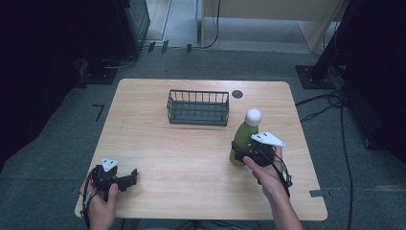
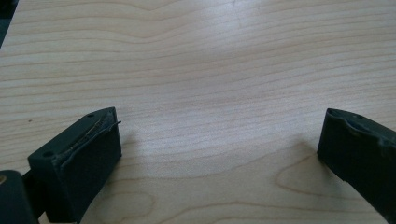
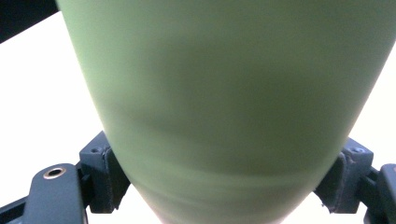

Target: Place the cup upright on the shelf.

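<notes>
A green bottle [image 1: 244, 136] with a round white cap [image 1: 253, 116] stands upright on the wooden table [image 1: 191, 158] at the right. My right gripper [image 1: 244, 148] is shut on the bottle's lower body; in the right gripper view the green bottle [image 3: 224, 93] sits tight between both pads [image 3: 109, 179]. A dark wire basket [image 1: 198, 107] stands at the middle back with nothing inside that I can see. My left gripper [image 1: 128, 178] rests low at the table's front left, open, its jaws wide apart over bare wood [image 2: 219, 135].
A small dark round disc [image 1: 237, 94] lies on the table behind the basket to the right. Cables [image 1: 330, 103] and dark stands sit on the floor around the table. A light wooden cabinet [image 1: 268, 19] is at the back.
</notes>
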The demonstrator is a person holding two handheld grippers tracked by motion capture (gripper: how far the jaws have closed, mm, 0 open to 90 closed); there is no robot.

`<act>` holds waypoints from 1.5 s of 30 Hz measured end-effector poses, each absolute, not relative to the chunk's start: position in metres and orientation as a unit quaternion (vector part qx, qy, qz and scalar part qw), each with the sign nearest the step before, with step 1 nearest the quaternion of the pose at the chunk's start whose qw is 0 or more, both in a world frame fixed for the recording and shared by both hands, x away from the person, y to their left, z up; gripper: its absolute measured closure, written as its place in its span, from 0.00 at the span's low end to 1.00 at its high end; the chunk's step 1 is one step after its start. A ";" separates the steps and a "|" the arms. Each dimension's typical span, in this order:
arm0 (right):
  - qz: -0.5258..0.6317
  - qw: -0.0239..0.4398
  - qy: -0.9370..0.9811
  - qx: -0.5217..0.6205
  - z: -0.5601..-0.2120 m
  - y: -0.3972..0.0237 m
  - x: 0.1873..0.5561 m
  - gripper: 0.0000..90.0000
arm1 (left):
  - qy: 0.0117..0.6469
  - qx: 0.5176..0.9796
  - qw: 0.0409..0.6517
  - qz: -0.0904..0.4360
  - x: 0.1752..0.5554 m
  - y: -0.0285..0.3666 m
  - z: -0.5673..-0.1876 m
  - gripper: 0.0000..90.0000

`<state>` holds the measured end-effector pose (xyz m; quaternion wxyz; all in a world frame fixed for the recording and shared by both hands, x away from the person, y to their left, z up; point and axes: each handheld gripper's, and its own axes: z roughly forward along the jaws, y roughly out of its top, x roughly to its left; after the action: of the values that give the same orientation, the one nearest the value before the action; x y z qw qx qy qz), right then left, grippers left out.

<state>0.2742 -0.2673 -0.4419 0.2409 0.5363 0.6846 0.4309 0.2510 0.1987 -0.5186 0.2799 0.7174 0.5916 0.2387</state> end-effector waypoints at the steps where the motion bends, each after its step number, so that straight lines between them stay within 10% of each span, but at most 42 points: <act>1: 0.434 0.238 0.684 0.536 -0.441 -0.268 0.275 0.22 | 0.592 0.717 0.280 0.239 0.251 0.199 -0.519 0.00; 45: 0.449 0.263 0.713 0.470 -0.334 -0.196 0.356 0.22 | 0.592 0.716 0.281 0.239 0.251 0.199 -0.519 0.00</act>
<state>0.3561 -0.1965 -0.3341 0.2628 0.4704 0.7130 0.4486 0.2511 0.1985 -0.5186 0.2806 0.7164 0.5923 0.2390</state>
